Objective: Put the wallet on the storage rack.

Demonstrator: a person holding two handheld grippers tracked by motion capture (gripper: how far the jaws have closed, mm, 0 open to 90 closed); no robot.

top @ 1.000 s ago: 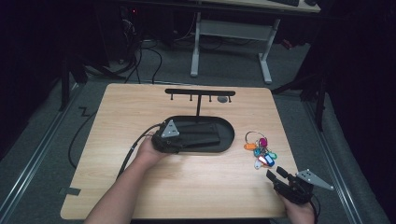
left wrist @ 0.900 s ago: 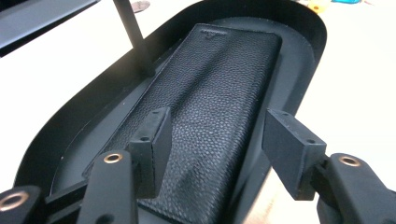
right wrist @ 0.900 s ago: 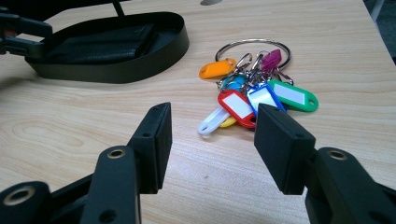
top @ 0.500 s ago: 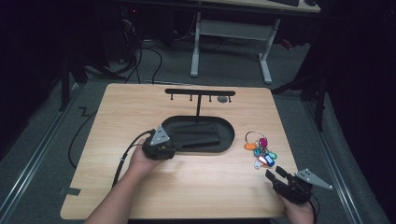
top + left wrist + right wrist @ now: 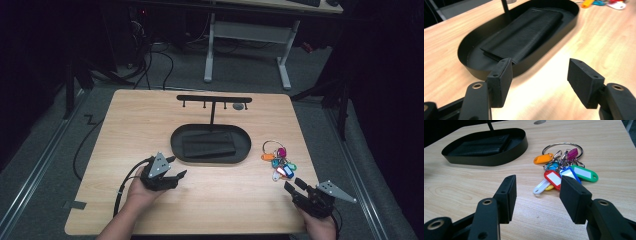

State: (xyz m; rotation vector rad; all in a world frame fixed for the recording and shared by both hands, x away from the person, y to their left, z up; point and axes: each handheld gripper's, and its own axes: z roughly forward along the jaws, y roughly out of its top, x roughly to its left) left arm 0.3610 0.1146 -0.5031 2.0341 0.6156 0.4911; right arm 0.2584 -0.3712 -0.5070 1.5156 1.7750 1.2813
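Your left gripper stood near-left of the oval black tray, its jaws wide, just opened further and holding nothing, presumably because the black wallet already lay flat inside that tray. That wallet's long axis ran left to right along the tray's length, below the key rack rising at the tray's far side. Your right gripper waited at the near-right corner, jaws parted and empty, aimed toward the key bunch lying just right of the tray, ring at its far end, tags fanned nearward, likely next for pickup
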